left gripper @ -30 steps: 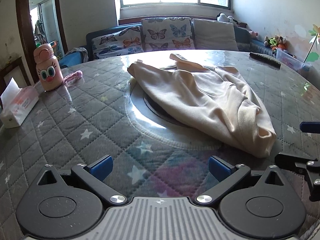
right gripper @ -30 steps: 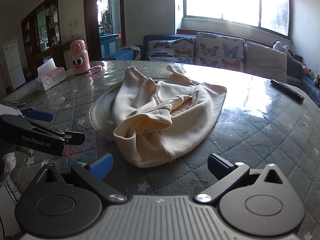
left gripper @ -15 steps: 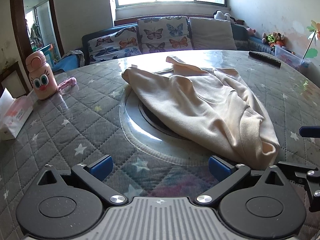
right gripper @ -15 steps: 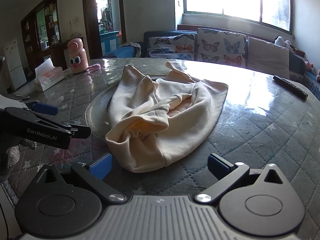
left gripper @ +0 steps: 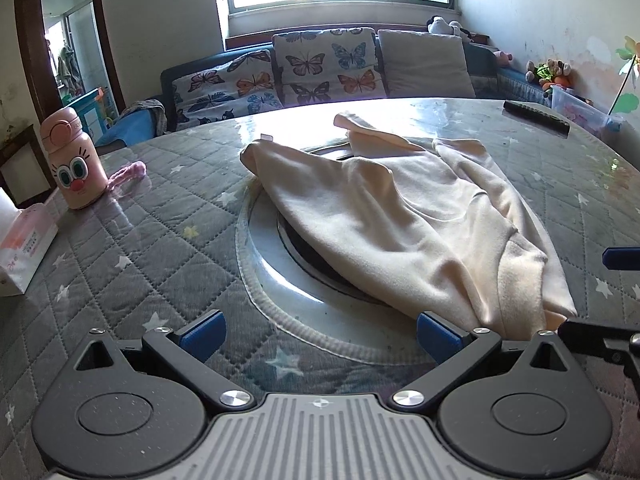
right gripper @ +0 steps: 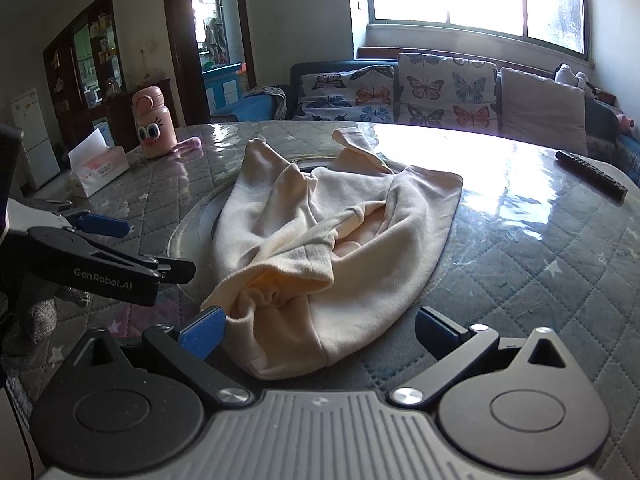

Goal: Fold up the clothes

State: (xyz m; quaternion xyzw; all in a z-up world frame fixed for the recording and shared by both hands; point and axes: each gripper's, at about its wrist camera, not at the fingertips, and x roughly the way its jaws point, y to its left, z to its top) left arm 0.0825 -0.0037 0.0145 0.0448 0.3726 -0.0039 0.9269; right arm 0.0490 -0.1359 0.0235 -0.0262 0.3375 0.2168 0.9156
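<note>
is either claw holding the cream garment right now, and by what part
Nothing is held. Both the left claw and right claw are open, and the crumpled cream fabric garment lies loose on the quilted grey table.

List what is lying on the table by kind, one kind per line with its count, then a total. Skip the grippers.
Cream garment: 1
Pink cartoon bottle: 1
Tissue box: 1
Black remote control: 1
Pink strap beside the bottle: 1
Total: 5
</note>
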